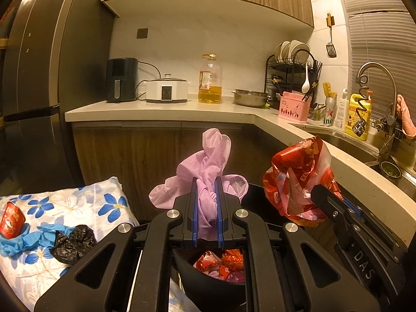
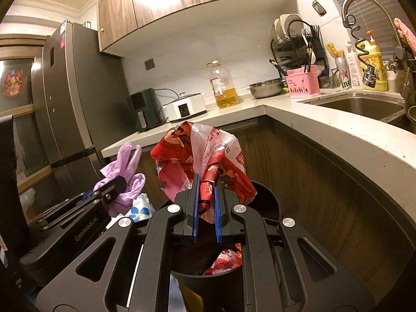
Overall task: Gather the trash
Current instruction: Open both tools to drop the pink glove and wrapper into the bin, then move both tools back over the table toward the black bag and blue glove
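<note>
Left tongs (image 1: 207,182) pinch a crumpled pink glove (image 1: 205,161) and right tongs (image 2: 206,186) pinch a red plastic bag (image 2: 205,153), both above the black bin (image 2: 208,278).

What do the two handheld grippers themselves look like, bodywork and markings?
Both grippers, left and right, are matte black with cut-out linkage arms, silver round pivot caps and blue finger pads. White lettering: "DAS" on the right one, "GenRobot.AI" on the left. No cables or sleeves visible.
</note>
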